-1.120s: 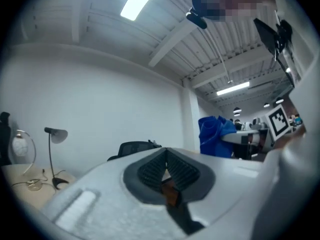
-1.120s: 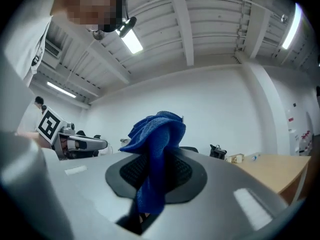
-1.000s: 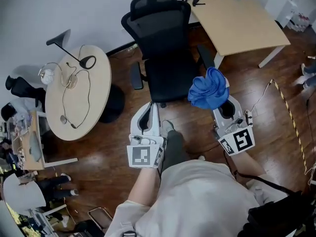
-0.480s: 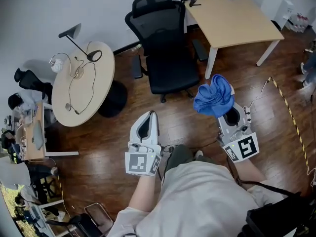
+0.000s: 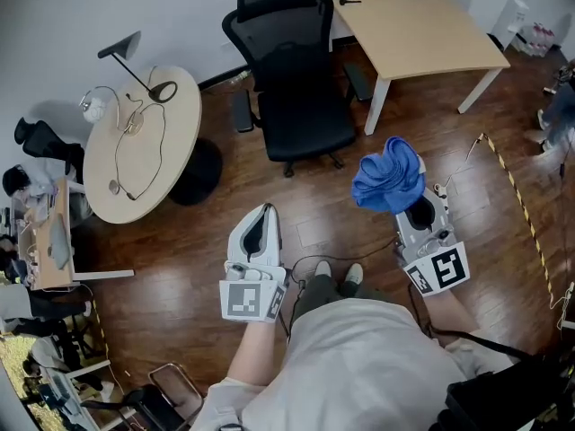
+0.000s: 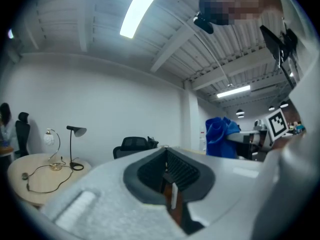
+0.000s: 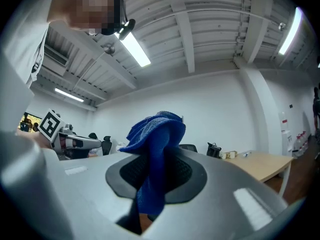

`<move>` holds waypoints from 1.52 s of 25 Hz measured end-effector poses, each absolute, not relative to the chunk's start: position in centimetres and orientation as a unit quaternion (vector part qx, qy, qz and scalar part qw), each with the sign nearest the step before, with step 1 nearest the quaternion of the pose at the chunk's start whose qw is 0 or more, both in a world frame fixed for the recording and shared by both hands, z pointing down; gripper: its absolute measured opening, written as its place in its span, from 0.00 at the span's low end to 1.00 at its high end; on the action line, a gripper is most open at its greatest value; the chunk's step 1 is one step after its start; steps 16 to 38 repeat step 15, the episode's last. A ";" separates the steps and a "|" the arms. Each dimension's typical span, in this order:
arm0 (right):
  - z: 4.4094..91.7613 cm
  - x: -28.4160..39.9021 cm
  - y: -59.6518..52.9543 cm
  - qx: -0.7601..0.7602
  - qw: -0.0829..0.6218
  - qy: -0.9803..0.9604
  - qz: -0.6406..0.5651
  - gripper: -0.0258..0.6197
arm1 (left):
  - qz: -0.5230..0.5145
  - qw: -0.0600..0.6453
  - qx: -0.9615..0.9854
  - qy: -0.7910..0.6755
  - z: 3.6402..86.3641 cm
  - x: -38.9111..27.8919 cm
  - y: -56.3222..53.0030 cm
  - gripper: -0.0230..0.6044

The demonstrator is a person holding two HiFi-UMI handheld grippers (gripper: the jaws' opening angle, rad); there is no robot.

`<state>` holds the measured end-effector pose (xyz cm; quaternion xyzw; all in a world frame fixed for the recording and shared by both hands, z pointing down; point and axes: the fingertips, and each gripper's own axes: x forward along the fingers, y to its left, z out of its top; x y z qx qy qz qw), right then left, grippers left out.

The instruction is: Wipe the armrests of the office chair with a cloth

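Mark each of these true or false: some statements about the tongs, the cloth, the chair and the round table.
1. The right tongs are shut on the crumpled blue cloth. True.
2. The left tongs hold a second cloth. False: they are shut with nothing between them.
3. The cloth is pressed on an armrest of the black mesh office chair. False: it is held apart from the chair, above the dark wooden floor.
4. A black desk lamp stands on the round beige table. True.

office chair (image 5: 301, 97) farther off, cloth (image 5: 388, 176) drawn back from armrest (image 5: 358, 81), left gripper (image 5: 263, 214) lower
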<state>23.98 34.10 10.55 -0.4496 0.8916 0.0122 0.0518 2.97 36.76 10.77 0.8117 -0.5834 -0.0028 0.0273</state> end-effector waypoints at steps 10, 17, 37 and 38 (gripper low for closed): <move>11.2 24.3 36.2 -0.447 0.053 0.893 0.009 0.14 | -0.038 0.015 0.809 -0.586 9.7 4.0 38.3 0.03; 12.1 26.0 37.7 -0.452 0.053 0.891 0.000 0.14 | -0.002 0.030 0.826 -0.563 11.9 6.8 39.3 0.04; 12.1 26.0 37.7 -0.452 0.053 0.891 0.000 0.14 | -0.002 0.030 0.826 -0.563 11.9 6.8 39.3 0.04; 12.1 26.0 37.7 -0.452 0.053 0.891 0.000 0.14 | -0.002 0.030 0.826 -0.563 11.9 6.8 39.3 0.04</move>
